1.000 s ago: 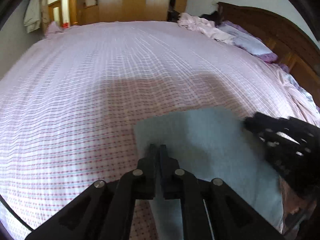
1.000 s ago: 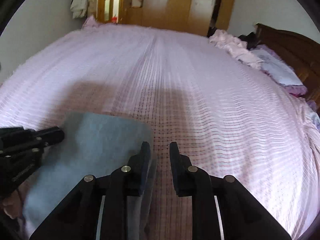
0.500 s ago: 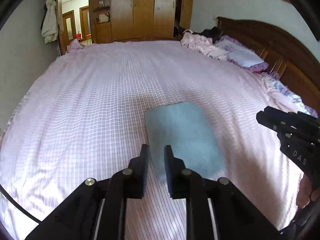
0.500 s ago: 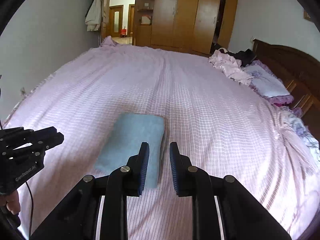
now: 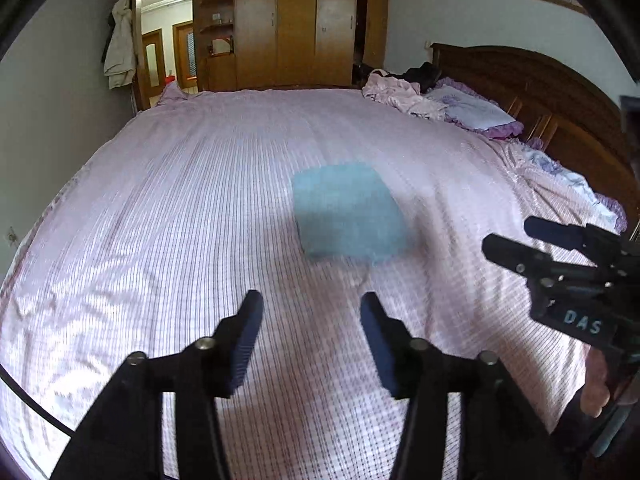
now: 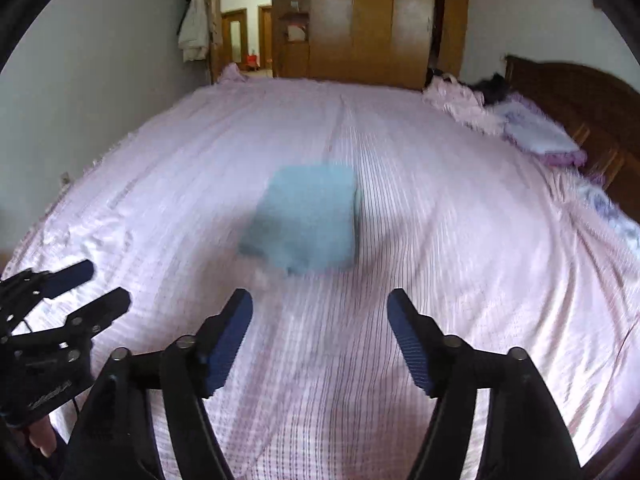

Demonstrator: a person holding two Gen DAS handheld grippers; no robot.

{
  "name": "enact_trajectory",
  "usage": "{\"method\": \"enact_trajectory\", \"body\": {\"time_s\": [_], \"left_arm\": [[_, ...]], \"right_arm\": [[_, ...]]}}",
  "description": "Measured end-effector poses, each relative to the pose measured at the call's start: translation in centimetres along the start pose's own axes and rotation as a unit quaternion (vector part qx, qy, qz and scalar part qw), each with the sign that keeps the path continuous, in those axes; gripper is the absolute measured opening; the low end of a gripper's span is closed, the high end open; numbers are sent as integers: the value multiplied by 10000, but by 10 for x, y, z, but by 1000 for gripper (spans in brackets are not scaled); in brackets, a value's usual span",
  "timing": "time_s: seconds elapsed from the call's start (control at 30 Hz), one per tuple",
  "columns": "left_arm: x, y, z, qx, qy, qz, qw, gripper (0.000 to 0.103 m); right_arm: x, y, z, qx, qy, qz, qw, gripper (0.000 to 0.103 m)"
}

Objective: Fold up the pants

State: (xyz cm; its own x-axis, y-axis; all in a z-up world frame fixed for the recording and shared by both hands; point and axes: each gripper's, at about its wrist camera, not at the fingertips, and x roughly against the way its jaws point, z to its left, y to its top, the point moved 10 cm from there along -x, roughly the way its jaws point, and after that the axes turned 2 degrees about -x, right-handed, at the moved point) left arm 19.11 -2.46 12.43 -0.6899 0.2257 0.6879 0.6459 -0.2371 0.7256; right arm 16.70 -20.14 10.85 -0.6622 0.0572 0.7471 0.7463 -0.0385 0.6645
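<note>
The pants lie folded into a compact light-blue rectangle (image 5: 348,216) (image 6: 306,218) on the pink checked bedspread (image 5: 180,220) (image 6: 460,220), mid-bed. My left gripper (image 5: 310,308) hovers short of the bundle on the near side, its jaws opening with nothing between them. My right gripper (image 6: 320,304) also hangs clear of the pants, jaws opening and empty. Each gripper shows in the other's view: the right gripper (image 5: 516,240) at the right edge, the left gripper (image 6: 100,288) at the lower left, both apart from the fabric.
Pink clothes (image 5: 396,92) and a lilac pillow (image 5: 472,114) lie by the dark wooden headboard (image 5: 560,96) at the right. A wooden wardrobe (image 5: 296,24) and an open doorway (image 5: 168,40) stand beyond the bed's far end. A jacket (image 5: 120,44) hangs at the left.
Both grippers let go of the folded pants, pulled back toward the near side and rose, and their jaws have spread apart. The blue bundle stays on the bed, now farther off.
</note>
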Motion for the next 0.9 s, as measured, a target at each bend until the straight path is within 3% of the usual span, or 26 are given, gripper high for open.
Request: {"method": "enact_trajectory", "body": {"time_s": [0.07, 0.17, 0.33, 0.4, 0.5, 0.57, 0.67, 0.9], "left_arm": [[-12, -16, -1, 26, 64, 27, 10000, 66], [-44, -42, 2, 199, 172, 273, 9993, 68], [-101, -72, 11, 584, 149, 750, 9954, 68], [-121, -78, 18, 629, 255, 850, 9941, 68], [-139, -78, 29, 617, 439, 701, 9947, 74], [-146, -78, 29, 632, 454, 574, 9953, 88], [-156, -78, 20, 480, 402, 559, 9965, 100], [-167, -77, 8, 152, 676, 588, 9959, 103]], "right_arm": [[-20, -21, -4, -71, -11, 103, 9999, 73], [-64, -60, -8, -175, -131, 441, 9988, 73], [-127, -82, -16, -220, -354, 508, 9978, 74], [-136, -74, -17, -247, -297, 221, 9990, 78], [-148, -72, -17, -88, -380, 263, 9989, 90], [-153, -73, -19, -94, -398, 353, 9985, 93], [-153, -75, -23, -239, -336, 345, 9986, 95], [-152, -80, -26, -391, -227, 381, 9983, 98]]}}
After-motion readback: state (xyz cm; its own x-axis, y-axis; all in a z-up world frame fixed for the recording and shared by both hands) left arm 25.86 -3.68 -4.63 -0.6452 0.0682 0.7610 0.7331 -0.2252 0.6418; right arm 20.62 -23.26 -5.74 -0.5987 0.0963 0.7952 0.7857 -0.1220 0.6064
